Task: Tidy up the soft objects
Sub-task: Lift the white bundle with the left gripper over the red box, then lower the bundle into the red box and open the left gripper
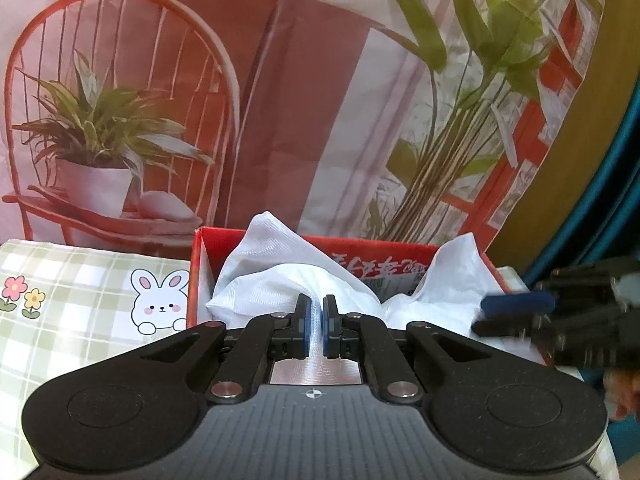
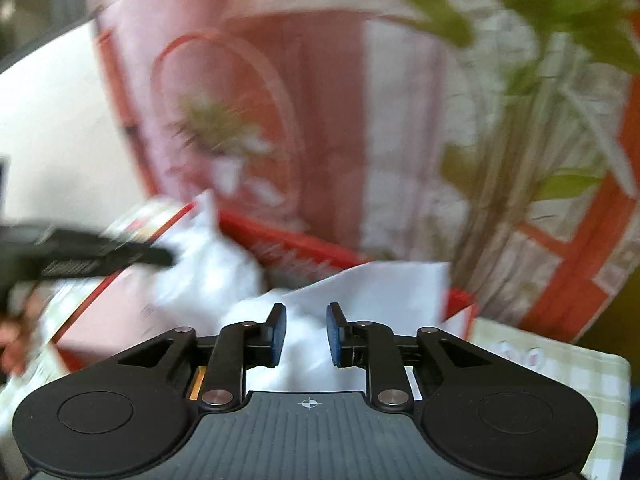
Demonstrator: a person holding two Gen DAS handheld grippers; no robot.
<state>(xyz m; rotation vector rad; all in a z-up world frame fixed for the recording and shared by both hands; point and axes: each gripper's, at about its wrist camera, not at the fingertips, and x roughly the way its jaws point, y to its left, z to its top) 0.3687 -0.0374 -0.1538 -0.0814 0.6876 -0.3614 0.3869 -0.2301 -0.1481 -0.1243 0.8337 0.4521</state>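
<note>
A white cloth lies crumpled in an open red cardboard box, with its folds rising above the rim. My left gripper is shut on a fold of this cloth, and white fabric shows between its blue pads. Over the box's right side, the right gripper comes in blurred from the right edge. In the right wrist view, my right gripper stands open over the white cloth, and its pads do not touch the fabric. The red box lies behind it. The left gripper reaches in from the left.
The box stands on a green plaid tablecloth printed with a bunny and flowers. Close behind it hangs a printed backdrop showing a red chair and plants. A hand shows at the left edge. The table's corner lies to the right.
</note>
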